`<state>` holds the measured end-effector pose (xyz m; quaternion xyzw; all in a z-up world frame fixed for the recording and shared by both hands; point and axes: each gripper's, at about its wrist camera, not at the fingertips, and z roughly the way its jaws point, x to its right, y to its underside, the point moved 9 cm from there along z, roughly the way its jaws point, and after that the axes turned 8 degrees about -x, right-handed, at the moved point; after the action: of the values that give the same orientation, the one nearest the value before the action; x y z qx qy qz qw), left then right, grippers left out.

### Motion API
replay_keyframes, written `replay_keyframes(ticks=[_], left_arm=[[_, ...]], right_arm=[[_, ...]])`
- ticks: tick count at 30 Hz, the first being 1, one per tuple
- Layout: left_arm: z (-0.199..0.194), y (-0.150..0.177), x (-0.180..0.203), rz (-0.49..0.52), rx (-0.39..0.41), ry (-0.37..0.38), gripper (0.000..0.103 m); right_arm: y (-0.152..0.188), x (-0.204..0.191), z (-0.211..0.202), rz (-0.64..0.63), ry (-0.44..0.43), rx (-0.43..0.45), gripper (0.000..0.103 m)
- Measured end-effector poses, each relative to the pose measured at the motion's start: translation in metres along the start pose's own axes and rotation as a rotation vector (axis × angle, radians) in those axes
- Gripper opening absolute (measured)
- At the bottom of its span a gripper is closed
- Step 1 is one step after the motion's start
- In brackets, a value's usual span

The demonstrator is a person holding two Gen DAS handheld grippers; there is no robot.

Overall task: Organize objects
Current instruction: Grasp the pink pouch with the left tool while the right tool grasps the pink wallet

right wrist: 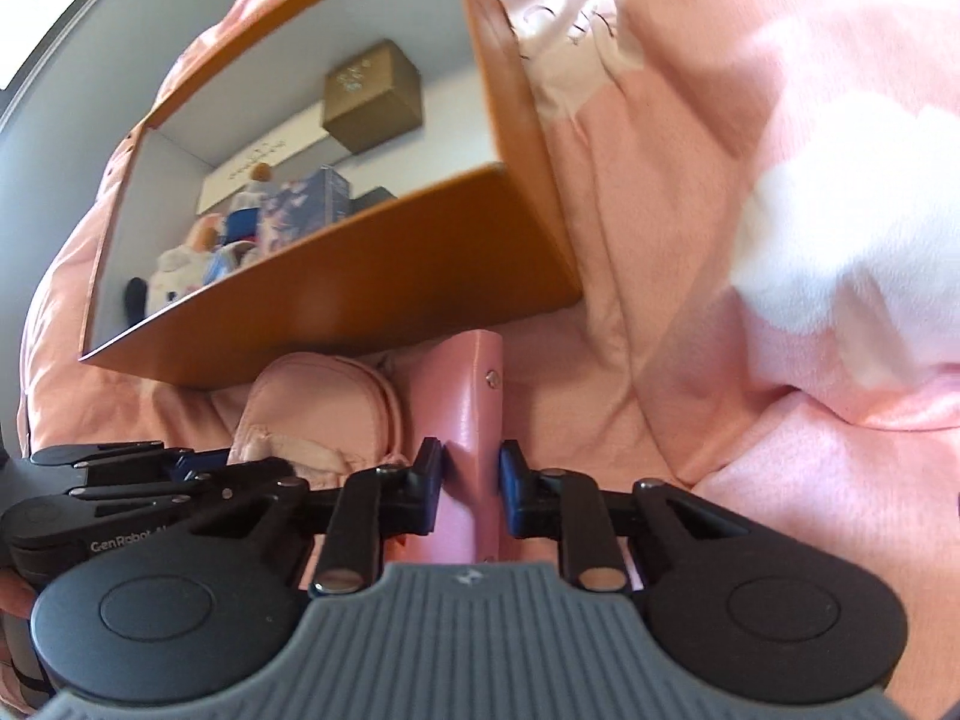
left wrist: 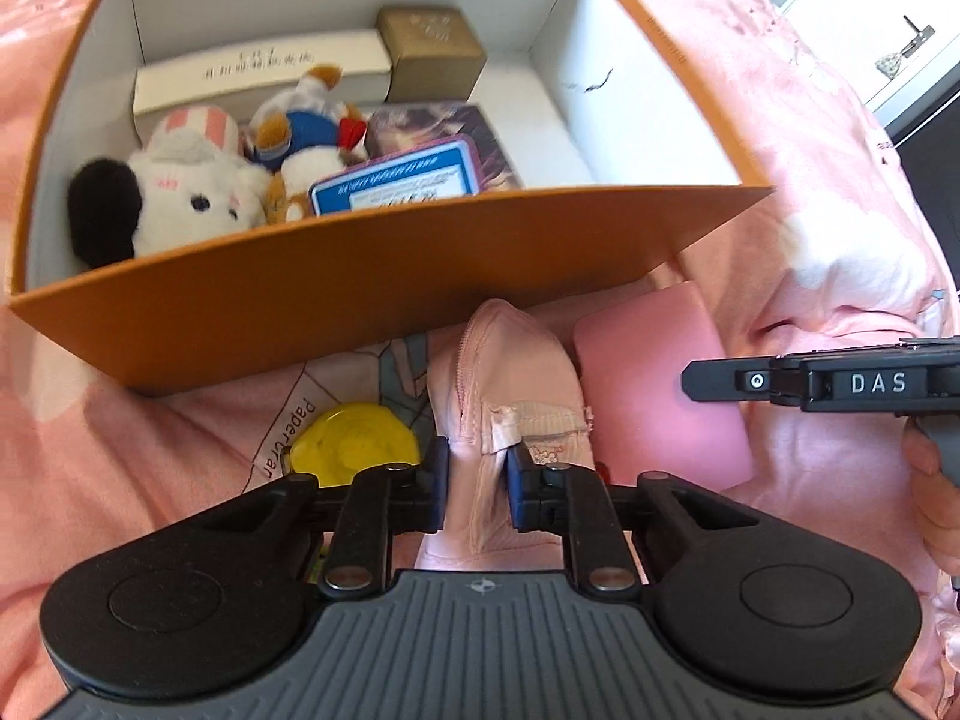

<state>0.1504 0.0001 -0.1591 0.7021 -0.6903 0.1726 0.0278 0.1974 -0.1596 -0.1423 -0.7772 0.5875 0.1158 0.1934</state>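
Left tongs [left wrist: 474, 474] are clamping a soft pink zippered pouch [left wrist: 504, 372] lying on the pink bedding [left wrist: 120, 450], just beside the orange box [left wrist: 360, 276]. Right tongs [right wrist: 471, 480] are gripping an upright glossy pink wallet [right wrist: 474, 402] with a metal snap, next to the pouch

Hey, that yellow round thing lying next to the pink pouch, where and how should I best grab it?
Judging from the left wrist view, take the yellow disc by its rim, coming straight down from above with one finger on either side. It lies flat on the printed sheet, so no side face offers itself. The pink pouch crowds its right edge, so the near and far edges look more reachable.
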Motion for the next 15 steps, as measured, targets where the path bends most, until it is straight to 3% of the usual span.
replay_keyframes(ticks=[7, 15], left_arm=[[-0.036, 0.002, 0.013, 0.033, 0.073, 0.027, 0.019], [-0.091, -0.006, 0.029, 0.053, 0.19, 0.126, 0.019]], right_arm=[[0.001, -0.024, -0.034, -0.092, 0.039, 0.072, 0.018], [-0.007, -0.044, -0.081, -0.174, 0.053, 0.159, 0.018]])
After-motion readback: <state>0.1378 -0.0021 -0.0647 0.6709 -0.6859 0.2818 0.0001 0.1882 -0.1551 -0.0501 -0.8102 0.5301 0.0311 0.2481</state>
